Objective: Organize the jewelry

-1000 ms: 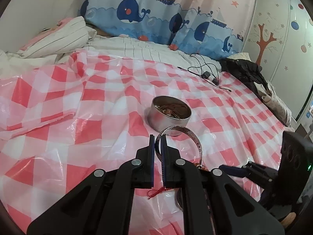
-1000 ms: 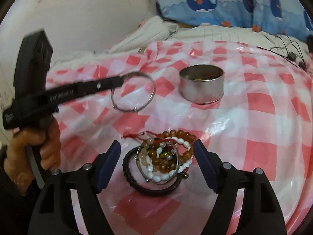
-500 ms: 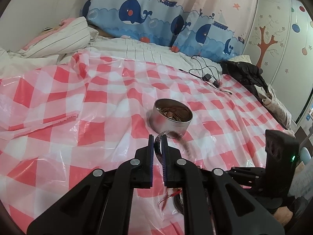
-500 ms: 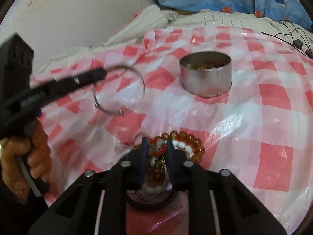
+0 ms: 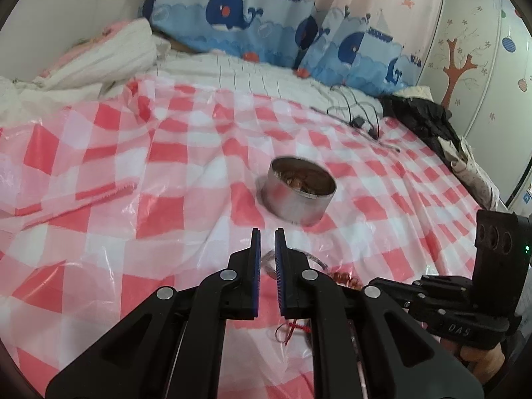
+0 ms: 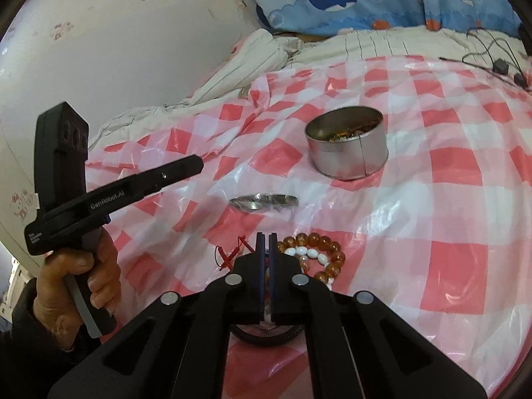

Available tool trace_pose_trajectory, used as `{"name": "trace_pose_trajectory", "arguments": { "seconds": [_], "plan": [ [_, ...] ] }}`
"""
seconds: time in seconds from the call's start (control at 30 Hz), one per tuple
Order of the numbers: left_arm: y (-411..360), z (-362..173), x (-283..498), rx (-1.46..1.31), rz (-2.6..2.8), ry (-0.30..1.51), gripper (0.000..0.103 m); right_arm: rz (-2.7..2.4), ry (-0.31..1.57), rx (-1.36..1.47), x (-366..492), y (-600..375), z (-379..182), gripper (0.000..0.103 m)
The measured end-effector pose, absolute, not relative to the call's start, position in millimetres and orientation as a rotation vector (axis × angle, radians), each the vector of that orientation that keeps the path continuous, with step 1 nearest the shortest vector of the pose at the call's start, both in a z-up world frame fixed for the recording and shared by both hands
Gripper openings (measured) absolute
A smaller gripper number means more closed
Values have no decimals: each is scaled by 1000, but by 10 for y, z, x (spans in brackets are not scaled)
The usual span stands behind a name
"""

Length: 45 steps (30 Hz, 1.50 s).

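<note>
A round metal tin [image 5: 301, 193] with jewelry inside stands on the red-checked plastic sheet; it also shows in the right wrist view [image 6: 347, 141]. A silver bangle [image 6: 264, 201] lies or falls blurred on the sheet, apart from both grippers; part of it shows below my left gripper [image 5: 267, 232], whose fingers are slightly apart and empty. My right gripper [image 6: 266, 236] is shut over a pile of bead bracelets [image 6: 316, 254] with a red cord [image 6: 229, 256] and a dark ring [image 6: 266, 335]; what it pinches is hidden.
The sheet [image 5: 99, 166] covers a bed. Striped bedding [image 5: 109, 53] and whale-print curtains [image 5: 266, 23] lie beyond. Black cables [image 5: 355, 116] and dark clothes [image 5: 425, 119] lie at the far right. The left gripper's body [image 6: 99, 196] stands at the left in the right wrist view.
My left gripper has let go of the silver bangle, which dropped to the sheet short of the tin. My right gripper closed over the bracelet pile a moment earlier and stays shut.
</note>
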<state>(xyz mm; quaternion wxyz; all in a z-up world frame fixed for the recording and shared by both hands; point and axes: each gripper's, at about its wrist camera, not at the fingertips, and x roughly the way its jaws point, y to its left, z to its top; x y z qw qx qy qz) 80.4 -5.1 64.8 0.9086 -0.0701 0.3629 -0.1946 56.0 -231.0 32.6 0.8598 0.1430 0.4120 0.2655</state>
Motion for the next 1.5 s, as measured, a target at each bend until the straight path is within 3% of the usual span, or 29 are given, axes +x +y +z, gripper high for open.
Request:
{"name": "trace_pose_trajectory", "arguments": {
  "seconds": [0.07, 0.13, 0.2, 0.33, 0.57, 0.67, 0.7, 0.73, 0.8, 1.5],
  "plan": [
    [-70, 619, 821, -135, -417, 767, 8, 568, 893, 283, 557, -2267, 283, 5],
    [-158, 586, 838, -98, -431, 781, 8, 585, 894, 241, 506, -2173, 282, 49],
    [-256, 566, 831, -51, -449, 786, 11, 614, 883, 179, 447, -2040, 324, 52],
    [-398, 492, 838, -5, -474, 814, 25, 589, 891, 88, 402, -1929, 289, 52],
    [-584, 336, 1042, 44, -444, 866, 29, 548, 925, 90, 452, -1966, 188, 50],
    [-684, 175, 1161, 82, -443, 928, 28, 541, 925, 50, 450, -1942, 167, 25],
    [-718, 115, 1167, 107, -440, 951, 21, 537, 924, 48, 452, -1948, 165, 13],
    [-754, 87, 1155, 138, -435, 958, 10, 541, 921, 55, 454, -1965, 174, 12],
    [-790, 104, 1117, 191, -428, 944, 3, 547, 909, 59, 439, -1993, 218, 4],
    [-525, 533, 1097, 50, -373, 806, 3, 593, 733, 278, 377, -2467, 682, 4]
  ]
}}
